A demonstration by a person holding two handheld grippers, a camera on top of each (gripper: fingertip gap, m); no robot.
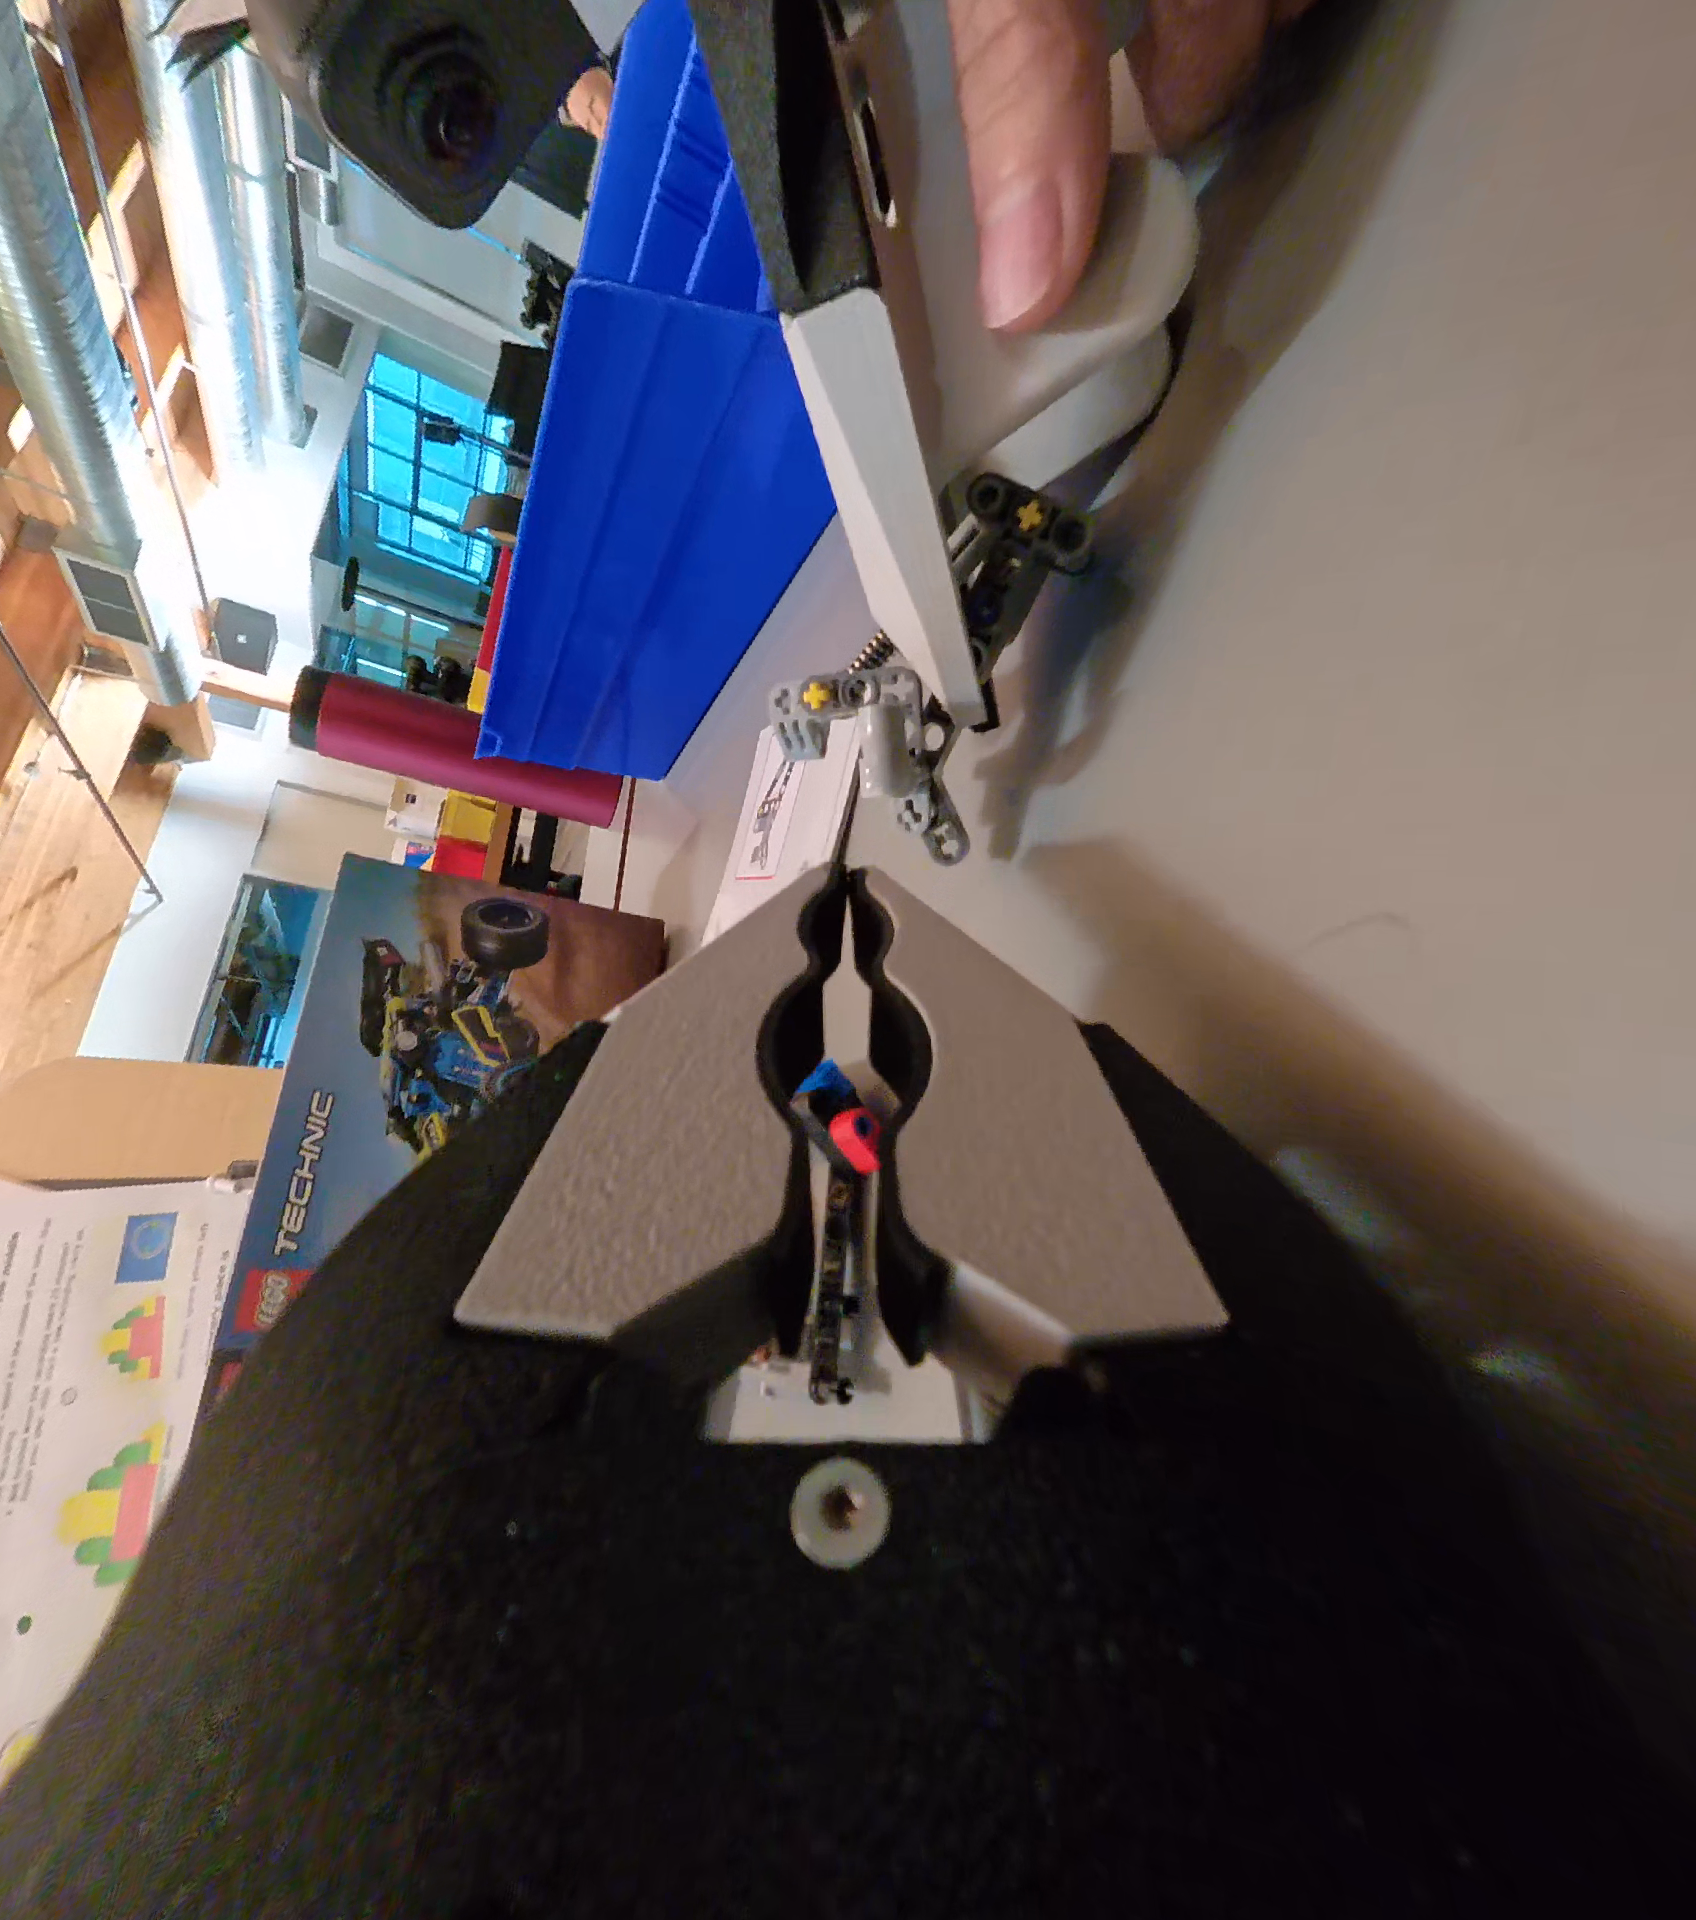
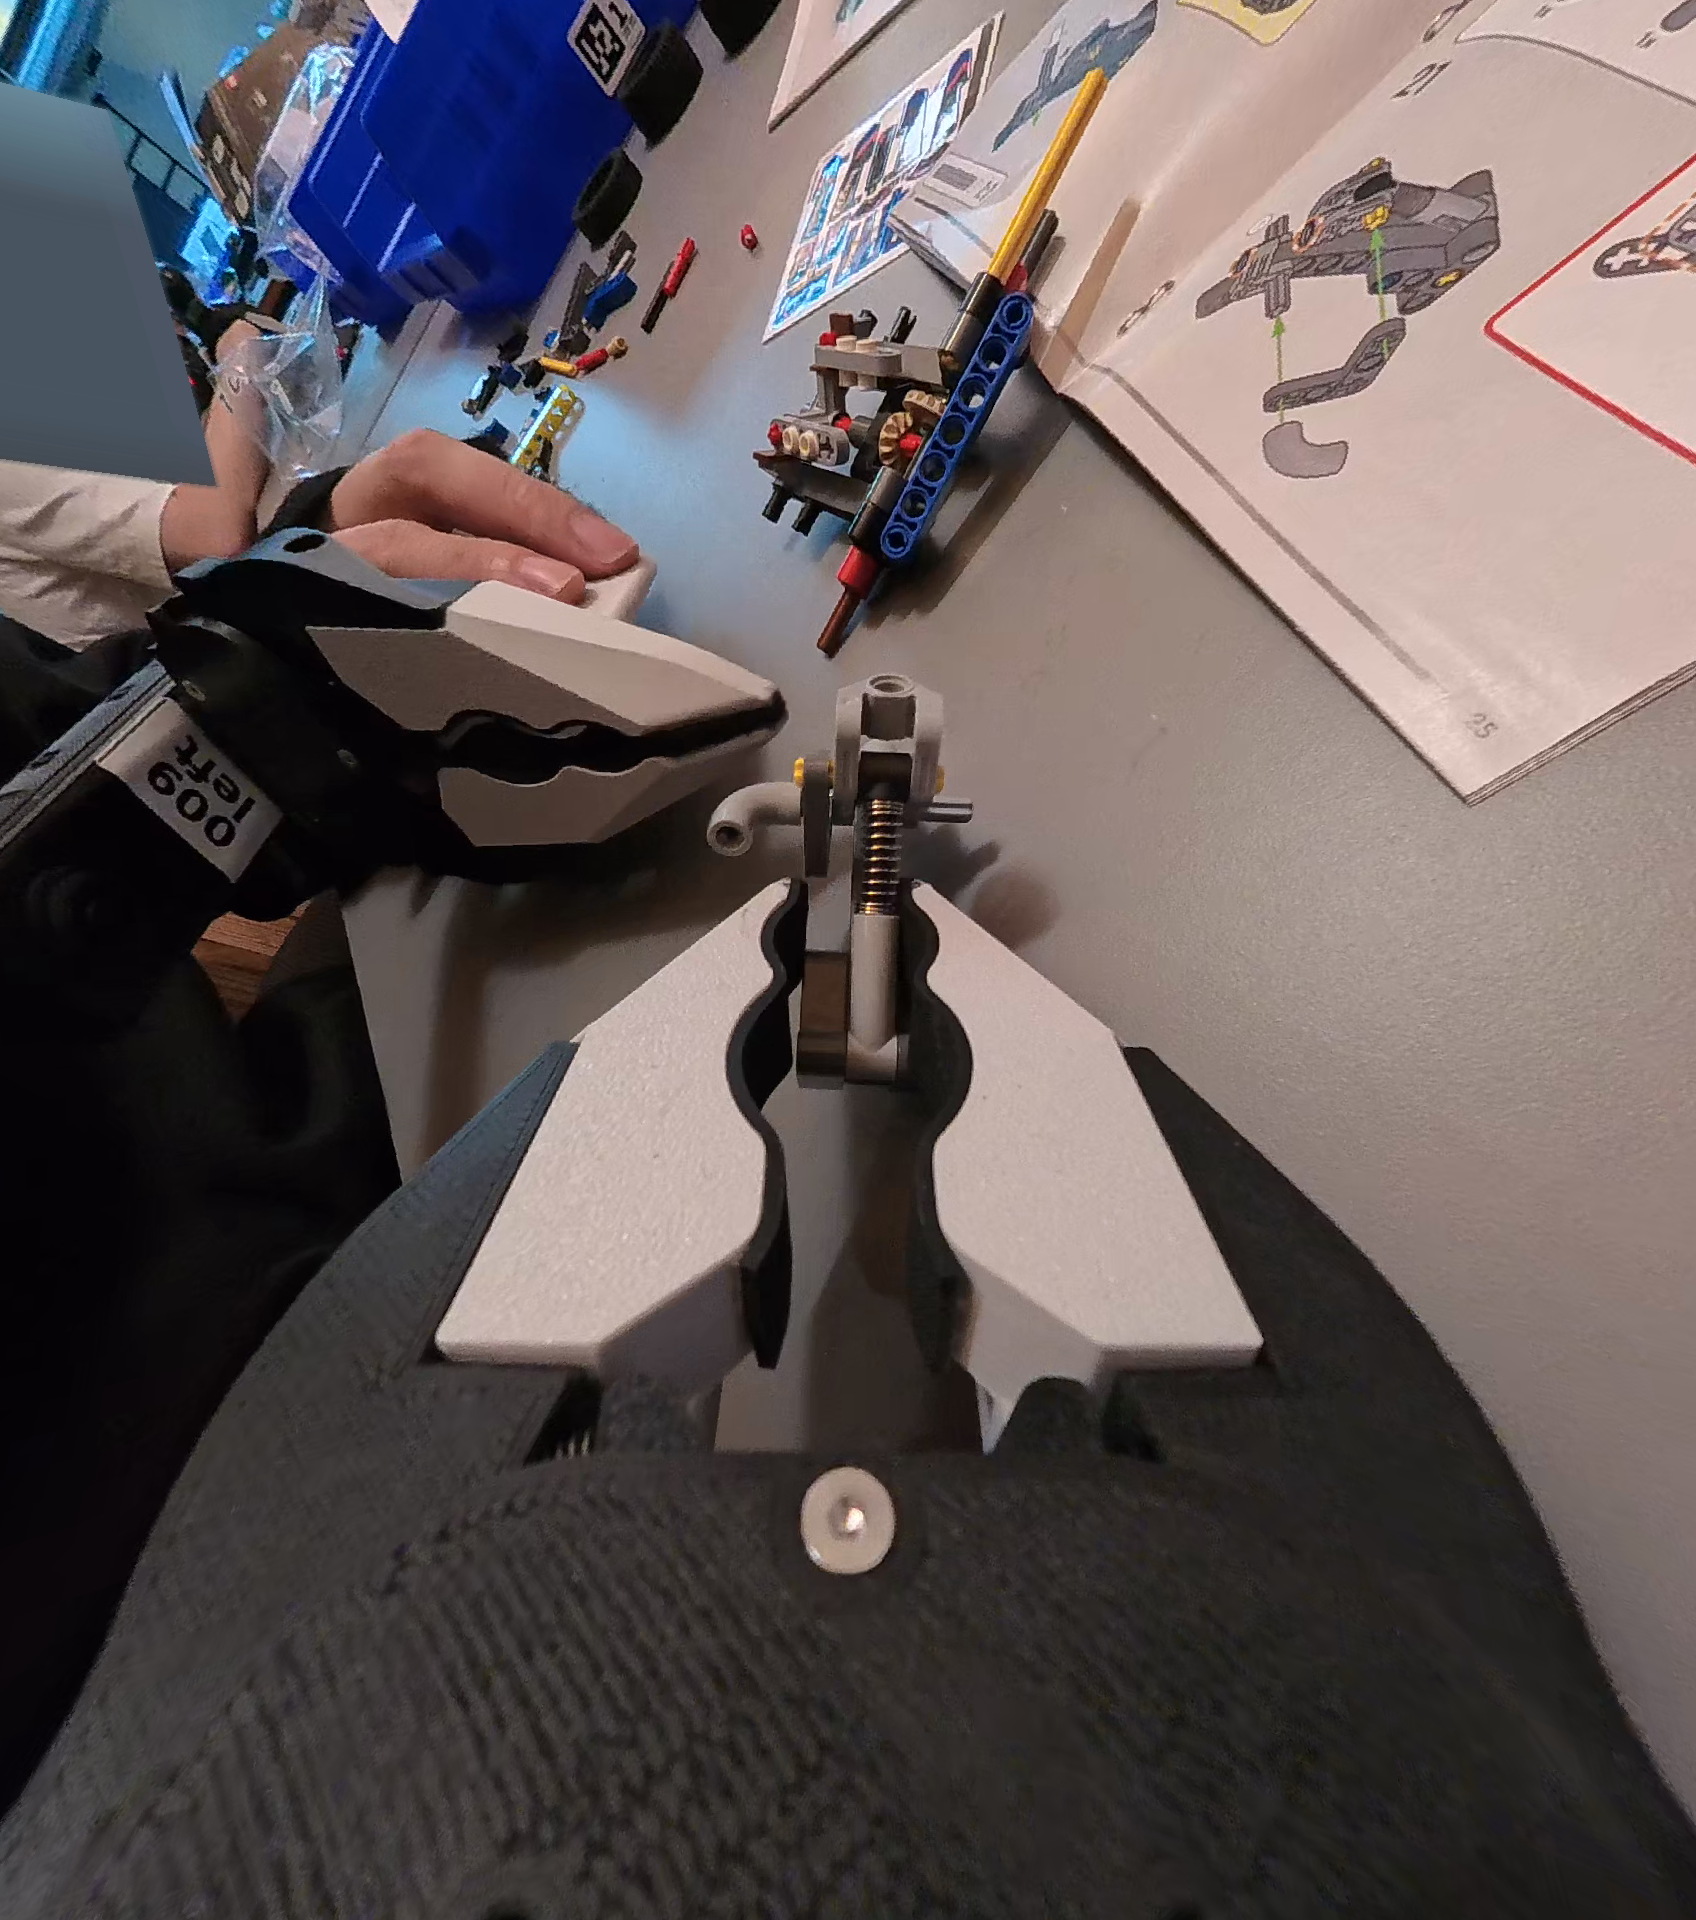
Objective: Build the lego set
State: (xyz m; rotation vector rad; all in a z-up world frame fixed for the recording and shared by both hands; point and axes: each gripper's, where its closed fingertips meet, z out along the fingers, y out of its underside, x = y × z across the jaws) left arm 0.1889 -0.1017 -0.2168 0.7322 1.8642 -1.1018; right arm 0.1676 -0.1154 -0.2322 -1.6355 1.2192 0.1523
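Grey table (image 2: pixel 1239 935), shock-absorber assembly (image 2: pixel 880 831) between jaws

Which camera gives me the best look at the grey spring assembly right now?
The right wrist view: the grey spring assembly sits centred, clamped between the right gripper fingers, with its coil spring plainly visible. The left wrist view shows the same assembly smaller and farther off, partly hidden behind the right gripper's finger, the coil barely visible.
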